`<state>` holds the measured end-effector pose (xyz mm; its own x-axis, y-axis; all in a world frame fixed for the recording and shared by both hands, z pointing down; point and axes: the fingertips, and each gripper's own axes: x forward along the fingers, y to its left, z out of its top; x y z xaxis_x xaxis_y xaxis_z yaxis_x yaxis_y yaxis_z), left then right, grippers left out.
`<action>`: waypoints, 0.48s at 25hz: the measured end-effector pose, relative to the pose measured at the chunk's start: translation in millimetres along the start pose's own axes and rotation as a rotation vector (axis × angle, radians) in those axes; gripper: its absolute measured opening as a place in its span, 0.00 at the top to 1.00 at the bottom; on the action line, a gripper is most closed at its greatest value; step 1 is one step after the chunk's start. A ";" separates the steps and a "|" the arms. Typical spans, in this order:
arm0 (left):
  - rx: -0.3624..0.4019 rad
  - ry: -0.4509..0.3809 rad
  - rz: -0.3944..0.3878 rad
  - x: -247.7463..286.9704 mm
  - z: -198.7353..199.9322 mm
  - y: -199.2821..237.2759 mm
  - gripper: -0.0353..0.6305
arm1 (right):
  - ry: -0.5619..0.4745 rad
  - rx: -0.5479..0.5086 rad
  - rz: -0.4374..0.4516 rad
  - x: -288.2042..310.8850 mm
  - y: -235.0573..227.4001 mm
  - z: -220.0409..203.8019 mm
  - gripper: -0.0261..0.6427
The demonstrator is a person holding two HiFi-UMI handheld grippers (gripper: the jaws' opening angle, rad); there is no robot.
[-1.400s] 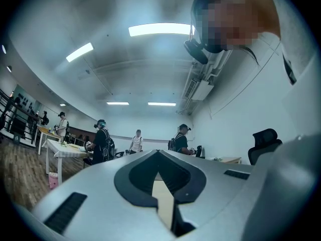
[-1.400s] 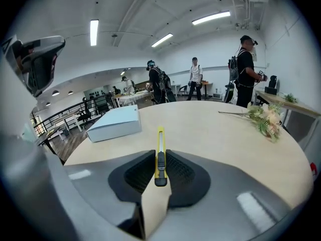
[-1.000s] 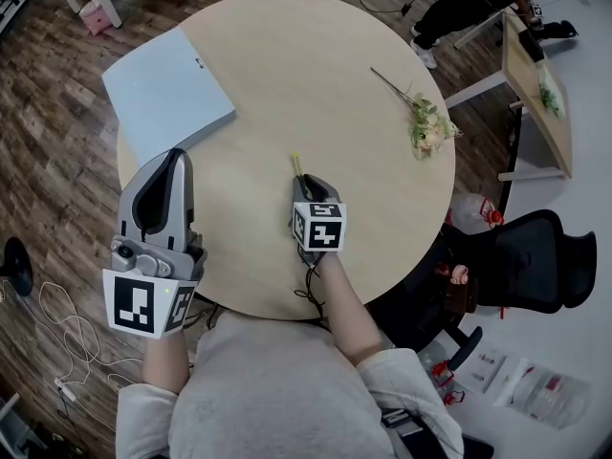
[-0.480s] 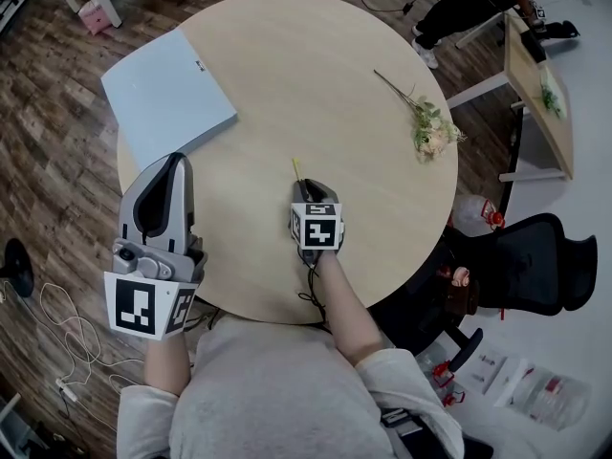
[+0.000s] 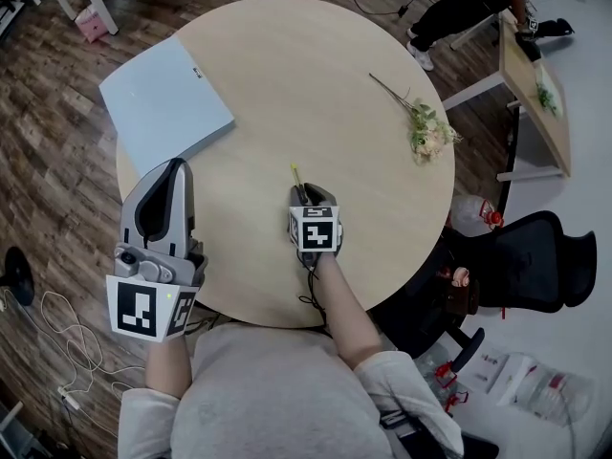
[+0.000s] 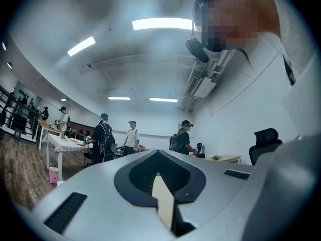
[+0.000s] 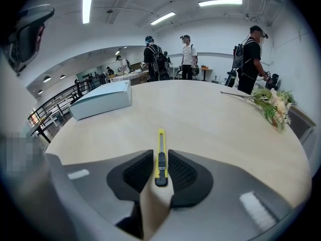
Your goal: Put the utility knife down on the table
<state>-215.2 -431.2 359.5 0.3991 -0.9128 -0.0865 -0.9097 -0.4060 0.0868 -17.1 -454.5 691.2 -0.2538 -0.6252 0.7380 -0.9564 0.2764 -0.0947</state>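
Head view: a round wooden table (image 5: 287, 75) stands on a dark plank floor (image 5: 48, 161). The right gripper (image 5: 304, 191) is over the near middle of the tabletop, clenched on a yellow utility knife (image 5: 297, 175) whose slim tip sticks out past the jaws toward the far side. Whether the knife touches the wood cannot be told from above. The left gripper (image 5: 175, 165) is at the table's near left edge, its jaws brought together to a point with nothing in them. A pale blue box (image 5: 167, 103) lies at the far left of the table, one corner over the rim. A flower sprig (image 5: 421, 127) lies near the right edge, well apart from the knife. A black office chair (image 5: 531, 261) stands on the floor to the right.

Left gripper view: the left gripper (image 6: 158, 154) points up into the room, its dark pads closed against each other and empty. Beyond the tips are ceiling lights (image 6: 163, 23) and several standing people (image 6: 104, 137).

Right gripper view: the right gripper (image 7: 160, 157) has both ribbed pads pressed in on the utility knife (image 7: 161, 142), which lies lengthwise between them, its black slider inside the grip and its yellow front reaching forward low over the table (image 7: 210, 124). The blue box (image 7: 100, 100) is ahead to the left and the flower sprig (image 7: 271, 104) ahead to the right.
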 end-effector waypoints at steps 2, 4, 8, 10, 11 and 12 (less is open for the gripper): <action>-0.001 -0.006 -0.004 -0.4 1.0 -1.3 0.94 | -0.022 0.008 0.007 -3.6 0.0 3.5 0.81; 0.001 -0.010 -0.007 -1.2 2.0 -2.4 0.94 | -0.062 0.016 0.005 -10.2 -0.8 10.7 0.81; 0.005 -0.019 -0.015 -3.6 4.6 -6.5 0.94 | -0.153 0.025 -0.011 -30.3 -2.7 28.4 0.92; 0.008 -0.028 -0.021 -4.5 7.2 -10.3 0.94 | -0.194 0.026 -0.006 -42.1 -2.4 36.9 0.94; 0.010 -0.032 -0.024 -4.8 9.2 -12.8 0.94 | -0.214 0.025 0.000 -48.4 -2.1 41.0 0.94; 0.012 -0.036 -0.027 -5.1 11.4 -15.5 0.94 | -0.232 0.024 0.006 -55.1 -2.0 44.9 0.94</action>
<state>-204.4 -419.8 347.3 0.4189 -0.8995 -0.1244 -0.9003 -0.4293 0.0720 -7.8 -453.4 620.7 -0.2829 -0.7758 0.5640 -0.9573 0.2644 -0.1166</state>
